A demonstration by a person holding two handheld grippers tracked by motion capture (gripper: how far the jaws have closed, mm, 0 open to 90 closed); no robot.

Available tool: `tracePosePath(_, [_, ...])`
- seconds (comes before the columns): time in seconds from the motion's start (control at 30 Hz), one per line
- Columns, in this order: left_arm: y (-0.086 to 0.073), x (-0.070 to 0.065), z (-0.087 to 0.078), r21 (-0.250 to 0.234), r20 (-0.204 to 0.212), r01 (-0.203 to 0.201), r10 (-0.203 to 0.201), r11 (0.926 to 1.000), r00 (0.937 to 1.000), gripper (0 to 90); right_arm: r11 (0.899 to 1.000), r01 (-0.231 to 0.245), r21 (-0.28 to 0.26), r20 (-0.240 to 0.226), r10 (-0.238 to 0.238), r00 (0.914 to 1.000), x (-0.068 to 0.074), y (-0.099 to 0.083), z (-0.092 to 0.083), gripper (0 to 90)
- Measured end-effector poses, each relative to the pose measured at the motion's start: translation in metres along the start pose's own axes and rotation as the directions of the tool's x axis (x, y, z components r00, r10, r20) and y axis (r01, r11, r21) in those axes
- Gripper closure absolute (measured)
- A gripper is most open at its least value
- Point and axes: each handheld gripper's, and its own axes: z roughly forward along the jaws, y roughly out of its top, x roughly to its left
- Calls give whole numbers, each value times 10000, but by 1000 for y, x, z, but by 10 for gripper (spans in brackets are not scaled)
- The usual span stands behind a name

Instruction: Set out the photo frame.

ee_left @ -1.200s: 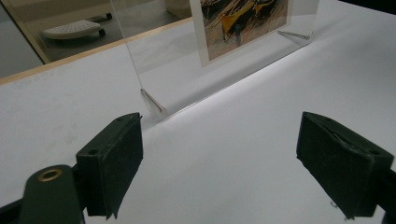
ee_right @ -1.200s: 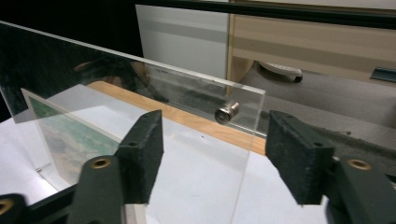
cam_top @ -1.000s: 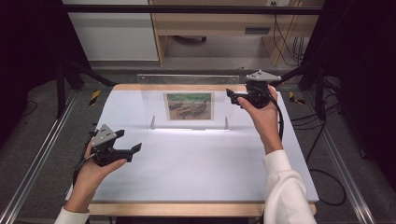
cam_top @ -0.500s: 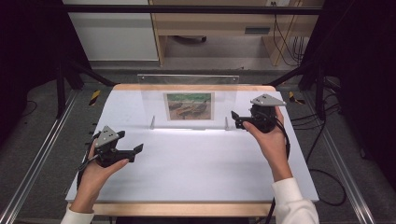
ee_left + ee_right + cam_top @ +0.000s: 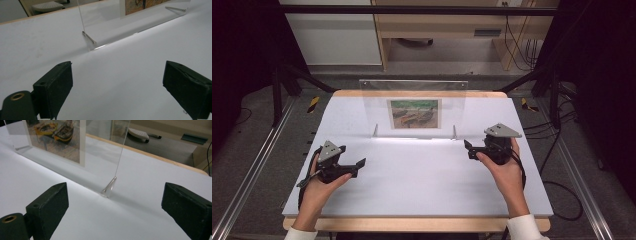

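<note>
While the white table is carrying the load, a clear acrylic stand is standing upright near its far edge, displaying a boat picture. Both tools are resting well short of it: the left tool and right tool are each gaping wide, gripping nothing, having just been opening.
</note>
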Motion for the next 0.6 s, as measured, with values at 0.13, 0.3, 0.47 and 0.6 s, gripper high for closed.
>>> tracePosePath(0.13, [-7, 1, 1, 438, -171, -2, 9, 9990, 9999, 91, 9994, -240, 249, 113, 238, 9997, 0, -23, -1, 78])
tracePosePath(0.3, [-13, 2, -1, 831, -253, 7, 14, 9965, 9997, 94, 9961, -690, 556, 163, 682, 9975, -2, -45, -1, 79])
tracePosePath(0.47, [-18, 2, -5, 1354, -380, -236, 289, 9905, 9989, 95, 9892, -1092, 982, 324, 1065, 9938, -3, -71, -2, 80])
tracePosePath(0.6, [-21, 2, -8, 1322, -360, -333, 384, 9907, 9986, 92, 9890, -1130, 957, 643, 1072, 9922, -2, -83, -4, 77])
